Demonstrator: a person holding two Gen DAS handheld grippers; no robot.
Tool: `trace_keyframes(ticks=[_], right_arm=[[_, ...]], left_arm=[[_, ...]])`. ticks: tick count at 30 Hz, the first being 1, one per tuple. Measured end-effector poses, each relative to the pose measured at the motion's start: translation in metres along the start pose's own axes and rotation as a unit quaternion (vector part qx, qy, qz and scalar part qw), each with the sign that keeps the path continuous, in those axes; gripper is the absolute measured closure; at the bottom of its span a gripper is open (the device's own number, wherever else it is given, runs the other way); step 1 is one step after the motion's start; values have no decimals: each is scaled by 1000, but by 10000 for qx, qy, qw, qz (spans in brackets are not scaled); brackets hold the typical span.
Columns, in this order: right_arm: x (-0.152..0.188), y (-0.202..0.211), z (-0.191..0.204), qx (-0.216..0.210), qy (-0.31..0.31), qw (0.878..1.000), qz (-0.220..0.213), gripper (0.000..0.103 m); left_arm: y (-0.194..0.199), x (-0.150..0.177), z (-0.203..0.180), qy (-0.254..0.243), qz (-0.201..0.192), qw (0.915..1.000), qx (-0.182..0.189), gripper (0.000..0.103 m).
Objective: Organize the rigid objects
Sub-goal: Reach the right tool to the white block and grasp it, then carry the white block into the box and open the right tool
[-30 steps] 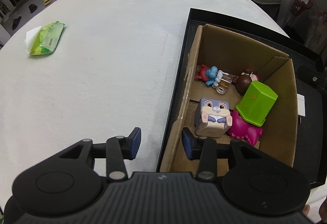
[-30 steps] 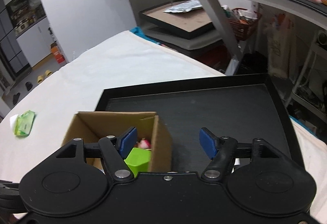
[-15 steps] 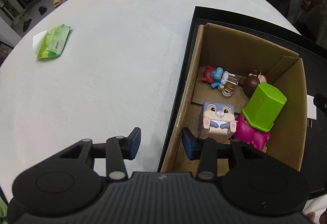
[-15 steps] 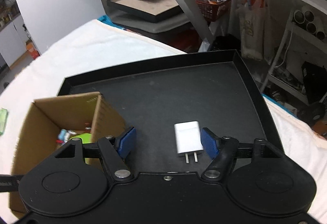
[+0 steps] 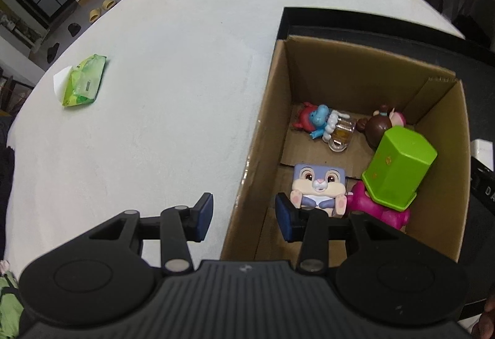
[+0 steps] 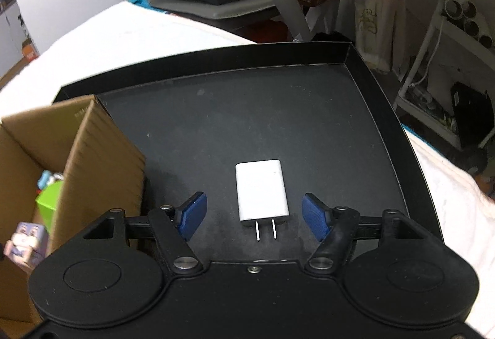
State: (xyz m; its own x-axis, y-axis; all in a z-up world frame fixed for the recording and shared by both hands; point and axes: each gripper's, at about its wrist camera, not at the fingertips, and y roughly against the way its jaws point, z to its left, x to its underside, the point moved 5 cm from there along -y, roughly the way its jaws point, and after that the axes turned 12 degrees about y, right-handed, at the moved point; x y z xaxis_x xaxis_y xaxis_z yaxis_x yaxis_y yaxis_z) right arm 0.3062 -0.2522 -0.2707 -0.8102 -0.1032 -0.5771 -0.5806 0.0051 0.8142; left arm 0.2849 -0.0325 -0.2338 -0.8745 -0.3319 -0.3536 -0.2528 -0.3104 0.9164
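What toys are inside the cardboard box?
Inside the cardboard box: a purple bunny cube, a blue-and-red figure, a brown-haired doll and a green block lying on a pink toy, which it mostly covers.

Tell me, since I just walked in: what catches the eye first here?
The cardboard box on the black tray, full of bright toys, a lime-green block leaning over a magenta figure. Next, the white charger flat on the tray, framed by the open right tool.

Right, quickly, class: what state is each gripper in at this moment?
Left gripper: open, holding nothing, straddling the cardboard box wall.
Right gripper: open, empty, either side of the white charger.
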Motion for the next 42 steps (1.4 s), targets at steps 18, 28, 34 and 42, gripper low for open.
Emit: trace_keyframes(ticks=[18,28,34,42], right_arm=[[-2,-1,-2,-121,190,9997,19,67],[-20,39,-10,-187,225,9985,-453,67],[-32,69,-9,-335,297,9955,-831,67],[-41,99,4,-698,357,9903,-1151,67]], left_arm=[[4,3,-12,-196,42,9997,-172,60],[4,4,-1,-114,-152,9998,70,60],[4,4,9,-7,-184,9993,327,60],[7,5,18,111,-192,9968,771,60]])
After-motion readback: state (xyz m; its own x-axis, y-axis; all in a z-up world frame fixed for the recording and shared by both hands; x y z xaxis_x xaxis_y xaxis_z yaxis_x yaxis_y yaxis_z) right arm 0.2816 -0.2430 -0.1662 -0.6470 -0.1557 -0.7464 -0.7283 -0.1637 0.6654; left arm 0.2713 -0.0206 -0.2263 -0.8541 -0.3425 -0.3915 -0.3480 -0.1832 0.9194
